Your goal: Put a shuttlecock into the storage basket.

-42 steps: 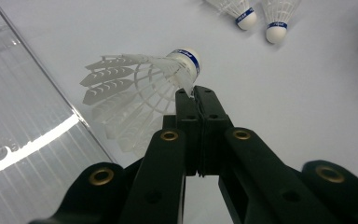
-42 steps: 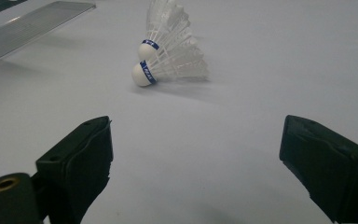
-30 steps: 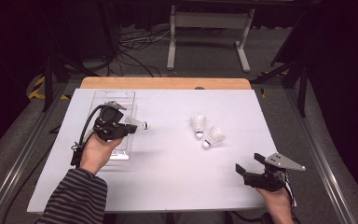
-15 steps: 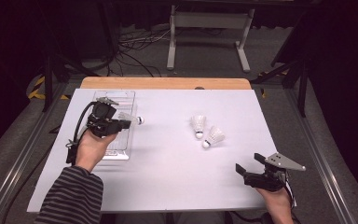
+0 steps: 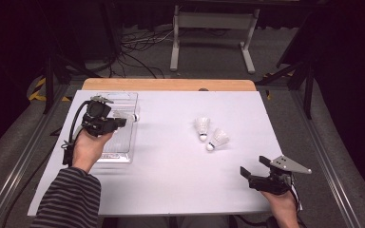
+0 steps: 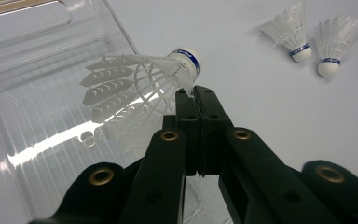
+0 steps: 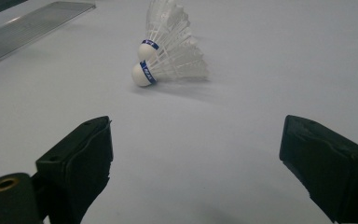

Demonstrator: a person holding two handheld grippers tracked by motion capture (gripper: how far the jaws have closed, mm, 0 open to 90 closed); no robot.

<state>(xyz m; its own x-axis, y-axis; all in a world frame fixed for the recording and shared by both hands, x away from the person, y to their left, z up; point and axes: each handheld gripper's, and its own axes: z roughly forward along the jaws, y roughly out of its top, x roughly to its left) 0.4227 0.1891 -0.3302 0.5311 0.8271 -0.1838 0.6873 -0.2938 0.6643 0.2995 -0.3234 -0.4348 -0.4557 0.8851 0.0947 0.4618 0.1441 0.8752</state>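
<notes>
Feathers were my worry: my left tongs (image 6: 196,93) were clenched on just the skirt edge of the white feathered shuttlecock with the blue-banded cork (image 6: 140,86), held over the clear plastic tray (image 6: 42,116) near its desk-side rim, so a slip or crushed vane could drop it outside onto the white desk (image 5: 171,156). My right tongs (image 7: 196,163) gaped wide, empty, near the two loose white shuttlecocks (image 7: 170,58).

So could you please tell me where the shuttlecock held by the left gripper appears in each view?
High view: held shuttlecock at left, over the clear tray.
Left gripper view: centre, pinched at the gripper tips.
Right gripper view: not in it.
Shared landmark: the two loose shuttlecocks.
</notes>
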